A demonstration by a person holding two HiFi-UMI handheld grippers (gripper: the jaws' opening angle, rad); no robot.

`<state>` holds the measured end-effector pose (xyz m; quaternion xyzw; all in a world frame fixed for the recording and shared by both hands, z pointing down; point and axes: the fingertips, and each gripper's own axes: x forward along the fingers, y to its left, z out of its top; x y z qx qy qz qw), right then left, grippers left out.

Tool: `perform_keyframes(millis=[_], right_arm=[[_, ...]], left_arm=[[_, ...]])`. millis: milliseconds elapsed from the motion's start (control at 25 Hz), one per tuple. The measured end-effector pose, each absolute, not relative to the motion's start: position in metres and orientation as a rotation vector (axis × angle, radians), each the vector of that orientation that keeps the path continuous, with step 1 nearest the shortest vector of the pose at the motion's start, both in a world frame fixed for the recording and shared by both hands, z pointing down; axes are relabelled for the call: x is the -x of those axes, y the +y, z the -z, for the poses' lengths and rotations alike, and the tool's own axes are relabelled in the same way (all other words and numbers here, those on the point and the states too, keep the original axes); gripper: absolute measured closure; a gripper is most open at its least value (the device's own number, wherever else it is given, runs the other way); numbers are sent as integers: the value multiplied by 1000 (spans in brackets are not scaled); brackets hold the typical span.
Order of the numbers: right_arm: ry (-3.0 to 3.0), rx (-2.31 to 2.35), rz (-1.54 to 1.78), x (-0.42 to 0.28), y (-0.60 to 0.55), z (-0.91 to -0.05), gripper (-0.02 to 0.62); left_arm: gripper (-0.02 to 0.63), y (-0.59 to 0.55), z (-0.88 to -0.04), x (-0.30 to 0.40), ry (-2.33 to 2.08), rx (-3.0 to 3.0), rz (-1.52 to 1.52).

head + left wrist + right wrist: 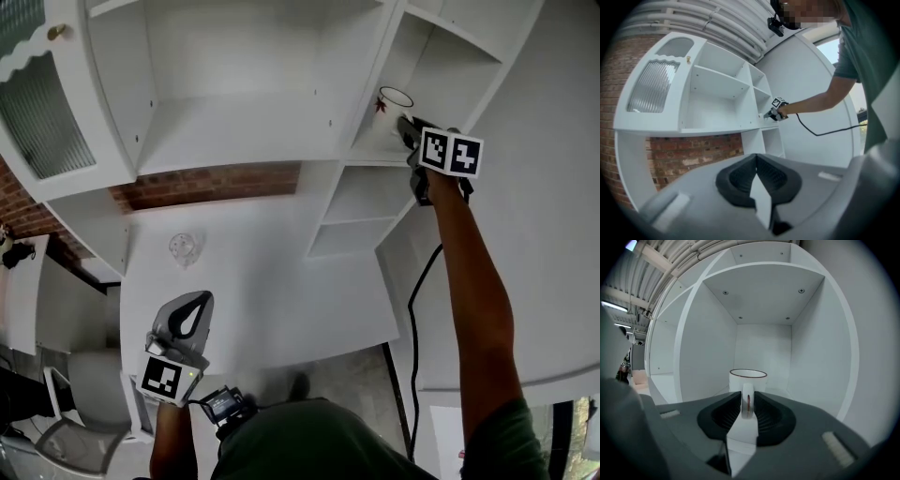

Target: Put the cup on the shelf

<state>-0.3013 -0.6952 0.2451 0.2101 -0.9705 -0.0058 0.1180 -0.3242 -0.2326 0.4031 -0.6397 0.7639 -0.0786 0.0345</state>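
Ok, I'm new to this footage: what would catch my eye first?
A white cup stands in a narrow right-hand compartment of the white shelf, its handle between the jaws of the right gripper. The left gripper hangs low over the white counter, shut and empty.

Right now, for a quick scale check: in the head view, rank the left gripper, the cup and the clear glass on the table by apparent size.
1. left gripper, clearly largest, though nearest the camera.
2. cup and clear glass: they look about alike, so I won't rank them.
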Motion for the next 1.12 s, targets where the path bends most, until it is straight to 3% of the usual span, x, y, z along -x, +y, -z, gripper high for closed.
perform_keyframes(millis=[200, 360, 520, 800, 1120], right_arm=[[-2908, -706, 23, 280, -686, -234, 453], [-2996, -793, 18, 251, -660, -223, 448], [-3145, -674, 23, 222, -590, -218, 591], [-3198, -268, 159, 198, -433, -256, 591], [-3064, -135, 156, 182, -320, -329, 591]], left_arm=[[603, -227, -399, 326, 2334, 1972, 254], [603, -223, -393, 327, 2319, 1976, 250], [603, -216, -388, 327, 2293, 1992, 247], [603, -198, -376, 321, 2237, 2021, 224], [603, -170, -374, 308, 2182, 2057, 234]])
